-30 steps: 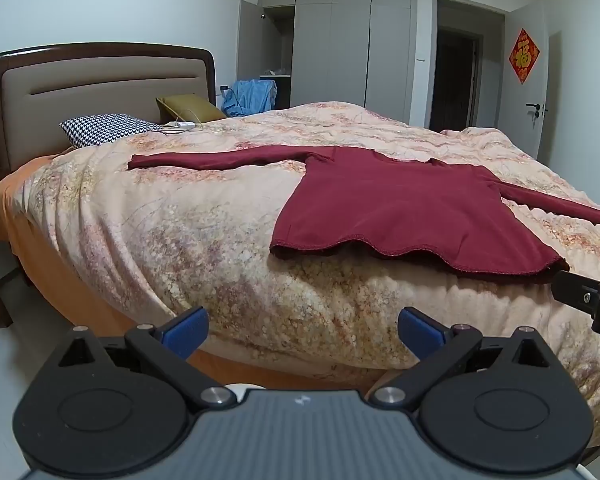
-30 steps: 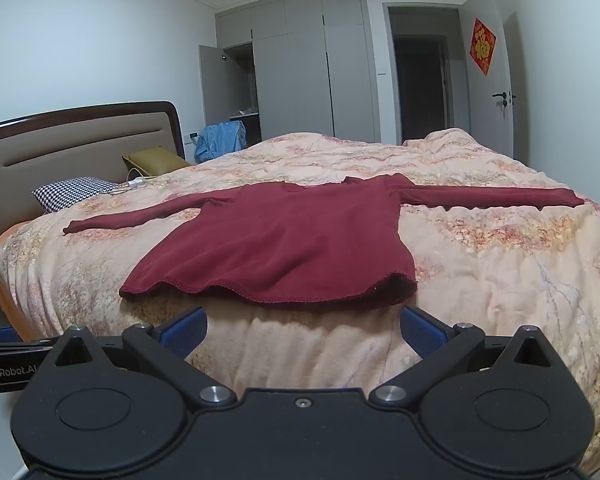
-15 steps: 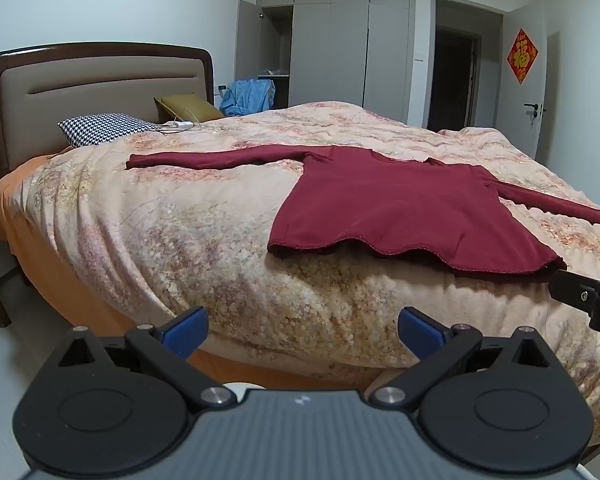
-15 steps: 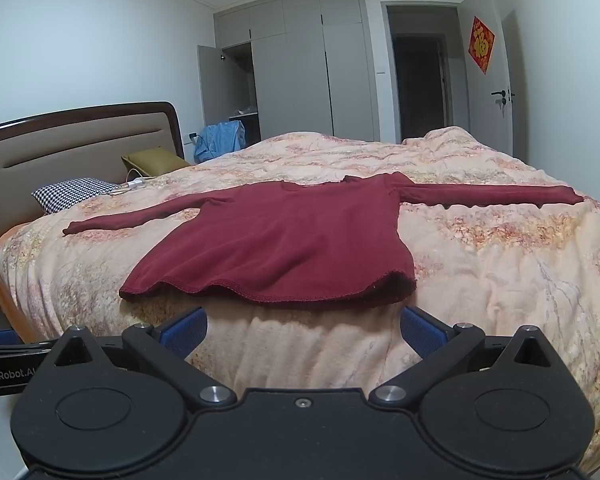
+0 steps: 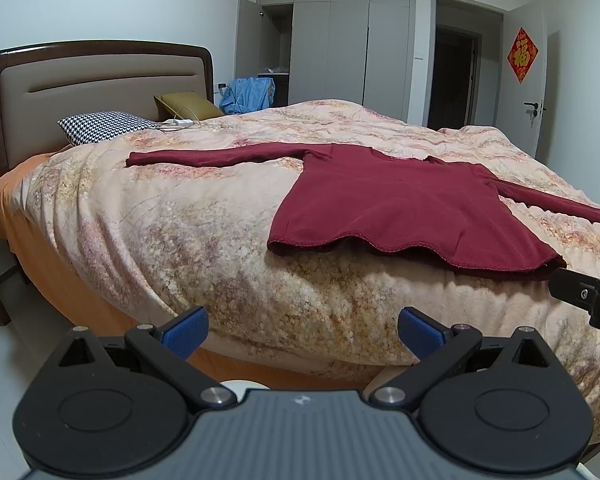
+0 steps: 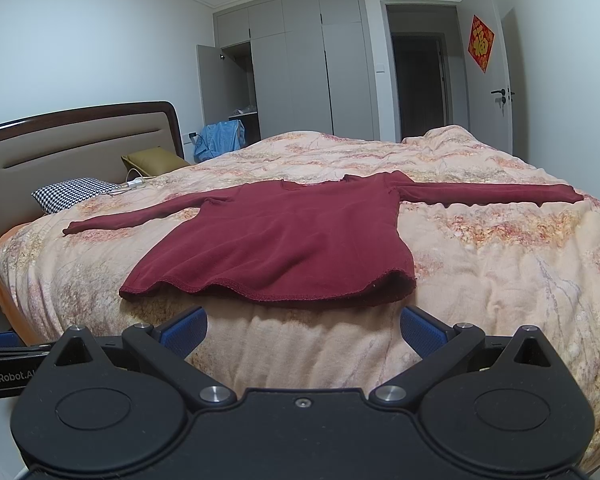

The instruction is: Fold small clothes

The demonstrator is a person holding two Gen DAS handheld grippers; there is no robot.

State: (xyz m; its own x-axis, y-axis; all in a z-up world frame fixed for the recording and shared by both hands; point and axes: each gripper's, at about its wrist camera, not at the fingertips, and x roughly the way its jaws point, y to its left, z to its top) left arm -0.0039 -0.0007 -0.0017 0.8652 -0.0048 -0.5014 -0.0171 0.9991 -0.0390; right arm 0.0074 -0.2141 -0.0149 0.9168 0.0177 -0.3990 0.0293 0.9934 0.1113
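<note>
Each hand-held gripper, left [image 5: 302,330] and right [image 6: 302,330], is held wide open and empty, unmoved over the last second; folding is judged not begun. The maroon long-sleeved top [image 6: 276,240] lies flat ahead on the bed [image 6: 500,280], its hem nearest. Open quilt is left beyond both sleeves.

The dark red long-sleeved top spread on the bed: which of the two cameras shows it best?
The right wrist view shows the dark red long-sleeved top best: it lies central, with both sleeves and the whole hem visible. In the left wrist view the top sits off to the right, and one sleeve runs to the picture's edge.
</note>
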